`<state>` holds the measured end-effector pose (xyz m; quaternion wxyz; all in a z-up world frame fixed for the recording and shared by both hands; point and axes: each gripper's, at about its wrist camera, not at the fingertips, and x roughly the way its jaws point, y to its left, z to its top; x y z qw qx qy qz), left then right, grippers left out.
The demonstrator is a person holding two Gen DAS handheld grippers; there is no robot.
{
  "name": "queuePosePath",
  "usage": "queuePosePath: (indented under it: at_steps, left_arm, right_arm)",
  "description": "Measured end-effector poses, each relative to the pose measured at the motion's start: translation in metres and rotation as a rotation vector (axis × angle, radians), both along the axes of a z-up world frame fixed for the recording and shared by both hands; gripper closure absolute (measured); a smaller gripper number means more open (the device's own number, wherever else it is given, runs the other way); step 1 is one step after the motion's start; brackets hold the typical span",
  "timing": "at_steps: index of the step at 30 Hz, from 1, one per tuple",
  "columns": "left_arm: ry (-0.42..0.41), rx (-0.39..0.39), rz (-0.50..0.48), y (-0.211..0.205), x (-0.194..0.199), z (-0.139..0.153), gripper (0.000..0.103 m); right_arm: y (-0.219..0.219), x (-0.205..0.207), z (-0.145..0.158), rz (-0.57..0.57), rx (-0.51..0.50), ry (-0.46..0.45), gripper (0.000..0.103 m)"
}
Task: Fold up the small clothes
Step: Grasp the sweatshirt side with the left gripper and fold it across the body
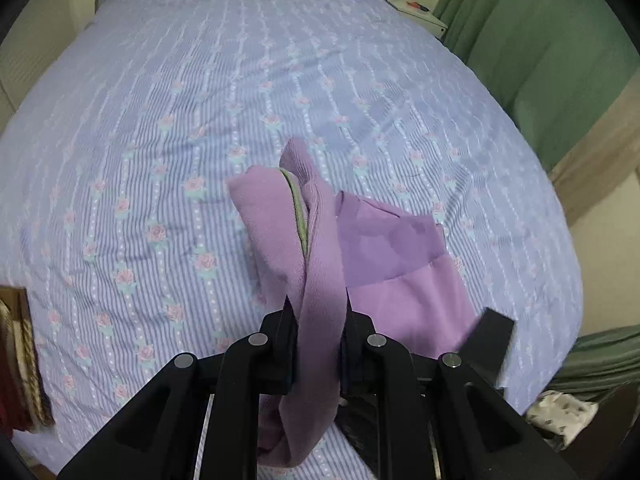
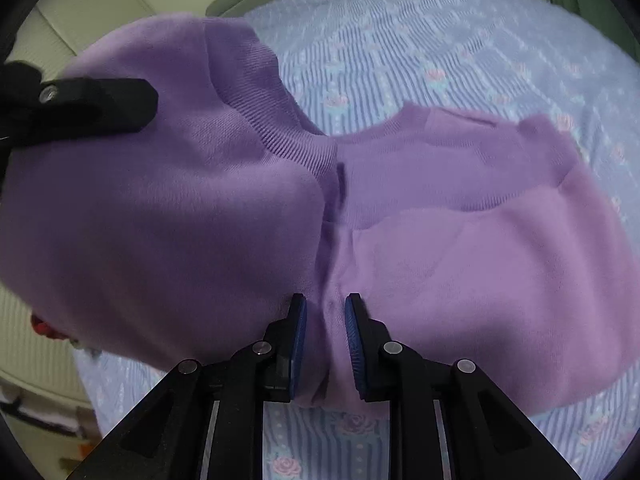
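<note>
Two hand-held grippers pinch one purple sweater [image 2: 460,248], and we see each from its own camera. The left hand-held gripper [image 1: 319,312] has its jaws squeezed together on a ribbed band of the sweater [image 1: 320,280]. The band runs up between the jaws and hangs down under them in a loop. The right hand-held gripper [image 2: 326,312] has its blue pads [image 2: 352,344] close together on a fold of the soft cloth, with the cloth bunched between them.

The sweater lies partly on the bed [image 1: 160,140], near its close edge. Part of it is lifted up off the bed cover.

In the left view we see a thin green strip [image 1: 298,208] inside the sweater, near the neck. We also see a green curtain [image 1: 540,52] past the far side of the bed, and one black finger of the other gripper [image 1: 490,336] beside the sweater.

In the right view the sweater fills most of the picture. Its ribbed collar [image 2: 280,140] shows well. The left gripper's black finger [image 2: 96,104] lies over the raised part of the sweater, on the left.
</note>
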<state>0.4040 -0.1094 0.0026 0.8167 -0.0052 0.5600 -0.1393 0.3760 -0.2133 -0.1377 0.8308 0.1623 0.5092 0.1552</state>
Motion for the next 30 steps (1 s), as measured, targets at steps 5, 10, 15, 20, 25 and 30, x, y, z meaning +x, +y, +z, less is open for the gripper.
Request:
queuePosePath:
  at_steps: [5, 10, 15, 20, 25, 30]
  left_arm:
    - [0.018, 0.021, -0.031, -0.034, 0.003, 0.002, 0.086]
    - [0.065, 0.033, -0.051, -0.081, 0.007, -0.010, 0.086]
    - [0.092, 0.051, -0.048, -0.122, 0.010, -0.034, 0.086]
    - [0.131, 0.015, -0.042, -0.146, 0.011, -0.059, 0.086]
    - [0.178, -0.056, -0.073, -0.154, 0.011, -0.080, 0.075]
    - [0.250, -0.211, -0.073, -0.144, 0.014, -0.083, 0.059]
  right_arm:
    - [-0.052, -0.023, 0.028, -0.119, 0.010, -0.077, 0.080]
    - [-0.114, -0.035, 0.049, -0.217, -0.097, -0.133, 0.080]
    - [-0.161, -0.039, 0.049, -0.284, -0.112, -0.114, 0.080]
    - [-0.185, -0.049, 0.042, -0.327, -0.094, -0.097, 0.080]
    - [-0.204, -0.059, 0.033, -0.362, -0.076, -0.084, 0.080]
    - [-0.205, -0.066, 0.032, -0.373, -0.080, -0.080, 0.080]
